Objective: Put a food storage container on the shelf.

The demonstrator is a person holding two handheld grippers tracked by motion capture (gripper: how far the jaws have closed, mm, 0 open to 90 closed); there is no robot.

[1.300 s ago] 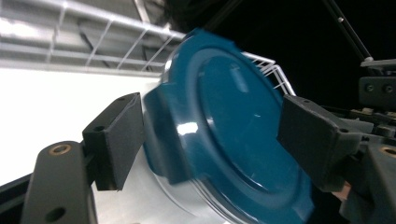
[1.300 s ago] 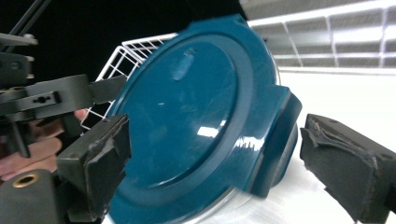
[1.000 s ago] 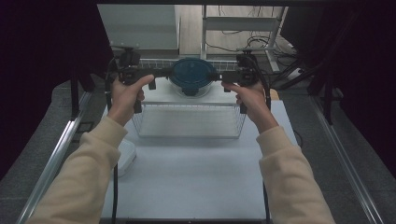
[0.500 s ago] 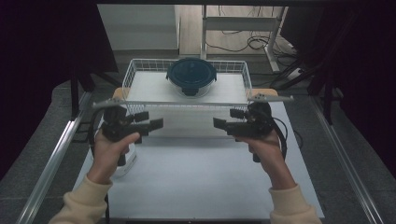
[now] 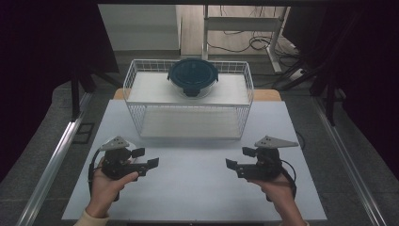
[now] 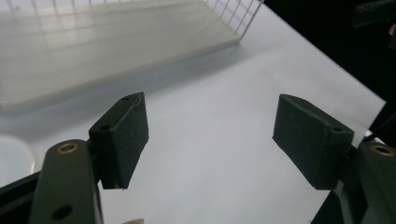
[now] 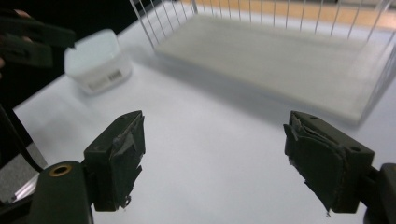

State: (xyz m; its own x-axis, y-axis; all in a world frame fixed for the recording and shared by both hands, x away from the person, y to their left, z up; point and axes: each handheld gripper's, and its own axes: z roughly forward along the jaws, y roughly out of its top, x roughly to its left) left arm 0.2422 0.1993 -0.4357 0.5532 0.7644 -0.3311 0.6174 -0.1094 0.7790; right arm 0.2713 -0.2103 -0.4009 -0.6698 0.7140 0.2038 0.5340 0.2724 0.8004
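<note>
Jaws of left gripper (image 5: 151,163) and right gripper (image 5: 231,164) empty, gaping, narrowing slightly (both pulled back, low over desk (image 5: 197,188)). I've released wire basket (image 5: 188,120); it stands mid-desk.

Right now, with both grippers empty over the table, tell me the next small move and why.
Probably bring the left gripper down to the small white container beside it and take hold. Both grippers' jaws stand apart with nothing between them, though they have just been closing a little. The right gripper is farther off. The wire basket already carries the round dark-lidded container.
</note>
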